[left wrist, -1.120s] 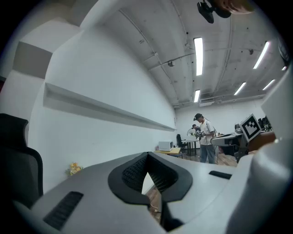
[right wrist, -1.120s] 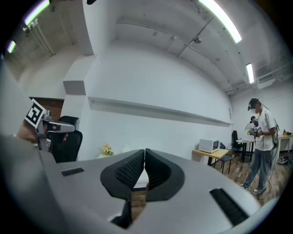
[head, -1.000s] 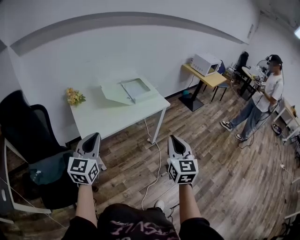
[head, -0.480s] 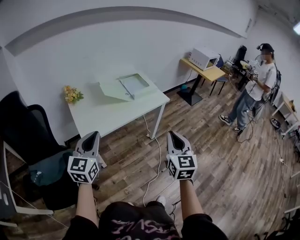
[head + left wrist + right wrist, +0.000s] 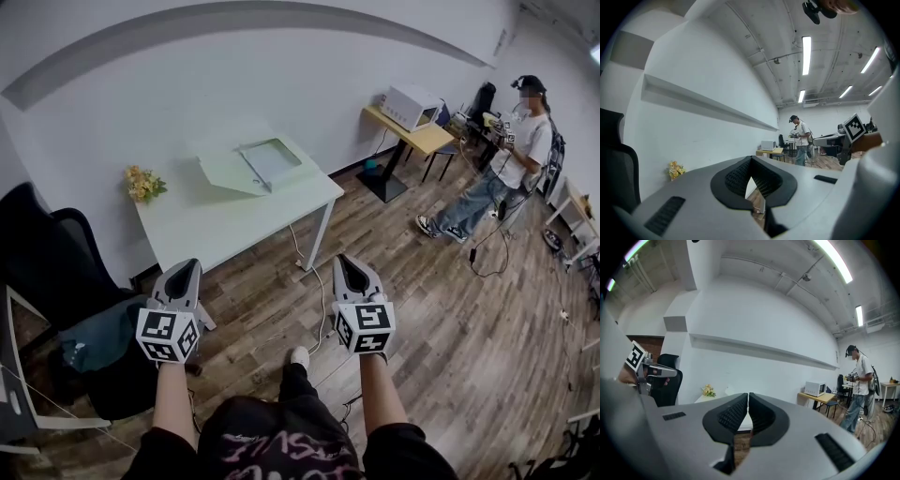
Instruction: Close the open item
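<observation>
Fingers [image 5: 735, 178] clenched on nothing, on both left gripper [image 5: 187, 272] and right gripper [image 5: 348, 269], held over the floor [image 5: 422, 328]. The open flat box [image 5: 251, 167] lies well ahead of the fingertips, at the far side of the table [image 5: 234, 234], its flap spread out flat. Judgement: step in close first, release one pair, catch the flap's free edge and swing it over squarely.

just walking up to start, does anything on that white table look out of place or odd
Only the flat box near the far edge of the table: its lid is flung open and lies spread out to the left of the tray part. The yellow flowers at the left corner look tidy. Nothing spilled or damaged shows.
</observation>
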